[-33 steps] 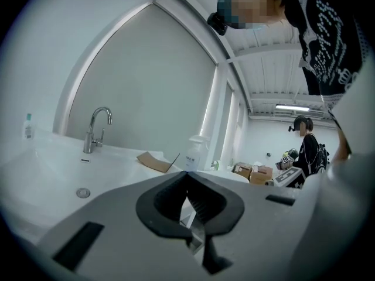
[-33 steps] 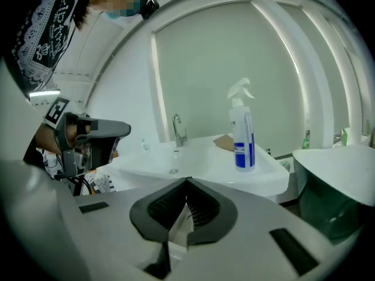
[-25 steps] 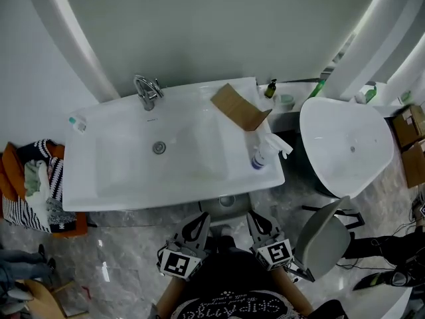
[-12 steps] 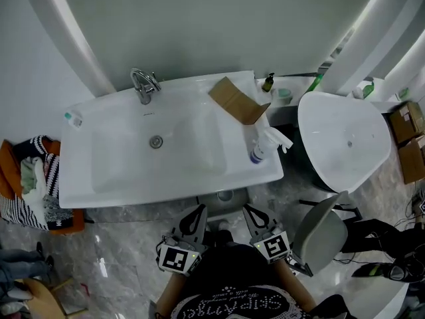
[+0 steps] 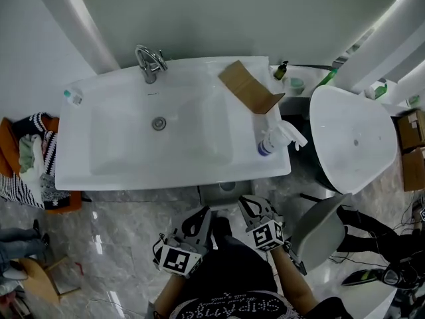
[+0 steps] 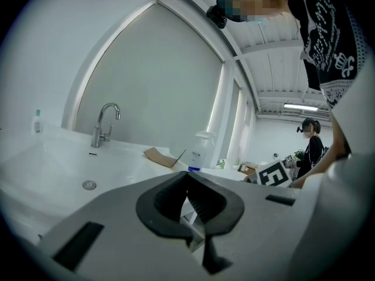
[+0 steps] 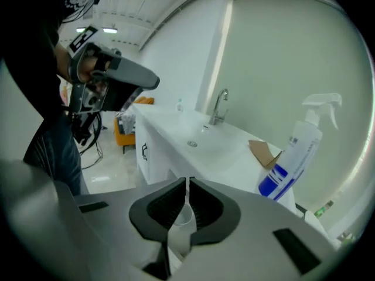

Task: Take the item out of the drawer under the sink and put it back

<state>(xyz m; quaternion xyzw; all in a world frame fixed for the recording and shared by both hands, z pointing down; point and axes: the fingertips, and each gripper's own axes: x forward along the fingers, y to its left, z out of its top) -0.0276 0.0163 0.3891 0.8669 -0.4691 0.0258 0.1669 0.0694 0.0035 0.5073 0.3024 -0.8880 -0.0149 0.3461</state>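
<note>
right gripper [image 5: 252, 206] lowered, fingers [image 7: 167, 206] together, drawer hidden beneath sink [image 5: 119, 145]

In front of you, the sink [image 5: 80, 171] carries a faucet [image 5: 149, 64] at its back edge and a small bottle [image 5: 73, 96] on the back left corner. You have a folded cardboard [image 5: 249, 87] at the back right, and a spray bottle [image 5: 273, 141] standing upright near the front right corner.

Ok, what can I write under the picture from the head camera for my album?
Left claw and right claw, both shut, in front of a white sink with a spray bottle.
</note>
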